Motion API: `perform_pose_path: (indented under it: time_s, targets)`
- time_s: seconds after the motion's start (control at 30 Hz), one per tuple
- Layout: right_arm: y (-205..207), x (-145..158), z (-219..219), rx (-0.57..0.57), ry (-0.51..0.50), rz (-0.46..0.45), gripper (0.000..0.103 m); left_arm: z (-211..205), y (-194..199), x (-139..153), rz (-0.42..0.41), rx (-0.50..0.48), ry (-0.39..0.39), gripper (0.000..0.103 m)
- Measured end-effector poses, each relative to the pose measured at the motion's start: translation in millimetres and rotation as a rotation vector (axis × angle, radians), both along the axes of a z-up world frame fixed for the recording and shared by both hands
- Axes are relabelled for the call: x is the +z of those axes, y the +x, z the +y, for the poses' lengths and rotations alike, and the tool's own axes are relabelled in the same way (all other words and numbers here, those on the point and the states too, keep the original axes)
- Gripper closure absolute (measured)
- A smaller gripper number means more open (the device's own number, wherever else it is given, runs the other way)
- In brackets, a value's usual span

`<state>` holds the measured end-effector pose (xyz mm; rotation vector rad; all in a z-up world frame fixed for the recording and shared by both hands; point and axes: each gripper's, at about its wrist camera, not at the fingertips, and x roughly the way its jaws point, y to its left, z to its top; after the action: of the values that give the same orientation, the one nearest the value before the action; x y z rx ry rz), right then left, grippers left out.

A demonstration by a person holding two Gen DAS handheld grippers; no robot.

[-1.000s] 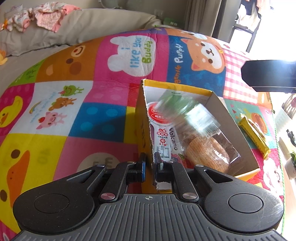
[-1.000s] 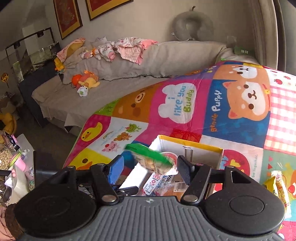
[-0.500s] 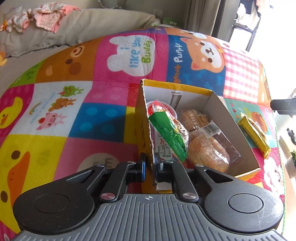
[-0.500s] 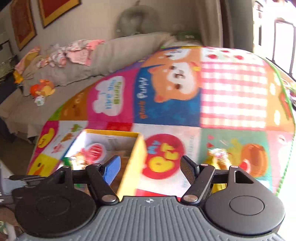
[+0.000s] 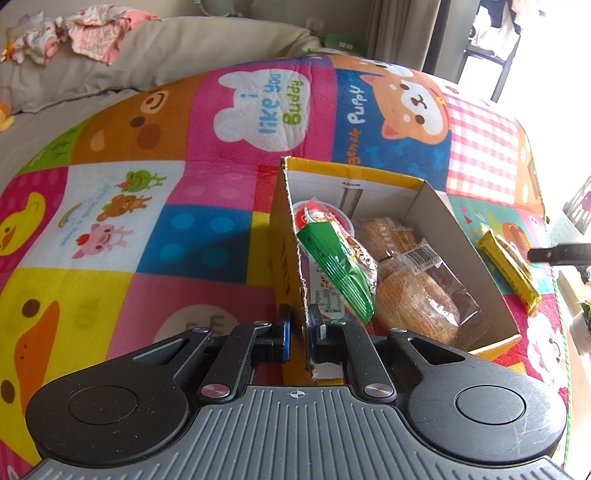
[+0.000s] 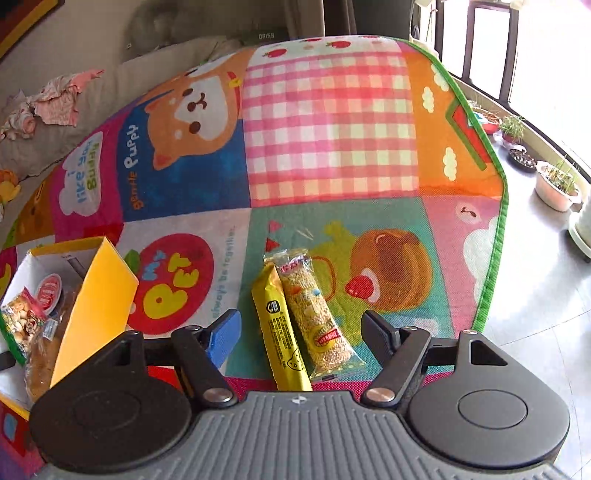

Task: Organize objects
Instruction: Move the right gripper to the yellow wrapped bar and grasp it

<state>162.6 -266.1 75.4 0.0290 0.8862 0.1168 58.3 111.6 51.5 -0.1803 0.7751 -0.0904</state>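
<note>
- My left gripper (image 5: 298, 330) has its jaws pinched on the near left wall of the yellow cardboard box (image 5: 284, 236), one finger outside the wall and one inside.
- My right gripper (image 6: 301, 332) has its jaws spread wide with nothing between them, held low over the play mat (image 6: 328, 122) and pointing along it.
- Just ahead of those open jaws lie two snack bars touching side by side: a yellow bar (image 6: 279, 328) on the left and a clear-wrapped puffed-grain bar (image 6: 316, 317) on the right.
- In the left view I see the yellow bar (image 5: 508, 269) on the mat to the right of the box, apart from it, with a dark tip of my right gripper at the frame edge beyond it.
- Inside the box a green snack bag (image 5: 336, 266) leans against the gripped wall over a red-lidded cup (image 5: 316, 216); beside them sit wrapped bread packs (image 5: 421, 284).
- The box stands to the left of my right gripper, its yellow side wall (image 6: 98, 291) between the jaws and the contents.
- A beige sofa cushion (image 5: 184, 51) with pink clothes (image 5: 99, 35) lies past the mat; potted plants (image 6: 556, 184) stand on the floor at right.
- The mat reads "i like you Buddy", "gentle Puppy", "My PET"; a clock behind shows 08:59.
</note>
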Motion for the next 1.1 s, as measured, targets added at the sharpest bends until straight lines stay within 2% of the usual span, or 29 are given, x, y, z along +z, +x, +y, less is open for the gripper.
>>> perform_pose_path:
  time_s: [0.03,0.1,0.27,0.4,0.53,0.67,0.77,0.83,0.97,1.1]
  targets:
    - [-1,-6,3,0.011,-0.016,0.001,0.043,0,0,0,0.000,0.000,0.000,0.092]
    - [-2,-16,8,0.030,-0.045,0.006,0.052,0,0,0,0.000,0.001,0.001,0.092]
    - [-12,-36,16,0.042,-0.012,0.016,0.060,0,0,0,0.001,0.001,0.002,0.092]
    - [-31,-39,23,0.067,0.022,0.025,0.070,0,-1,-1,-0.002,0.004,0.001,0.092]
    - [-60,-38,32,0.115,0.108,0.027,0.070,-1,-1,-1,-0.002,0.001,0.012,0.092]
    - [-77,-38,37,0.144,0.147,0.037,0.070,-1,-1,-1,0.007,0.000,0.014,0.092]
    - [-74,-34,34,0.121,0.123,0.013,0.066,-2,-1,-1,0.010,0.006,0.010,0.092]
    - [-65,-31,31,0.089,0.118,0.002,0.059,-1,0,-1,0.013,0.008,0.008,0.092]
    - [-43,-37,30,0.052,0.127,0.014,0.059,-2,1,-1,0.019,0.007,0.013,0.092]
    - [-24,-50,43,0.047,0.029,0.010,0.059,-2,3,0,0.026,0.005,0.018,0.092]
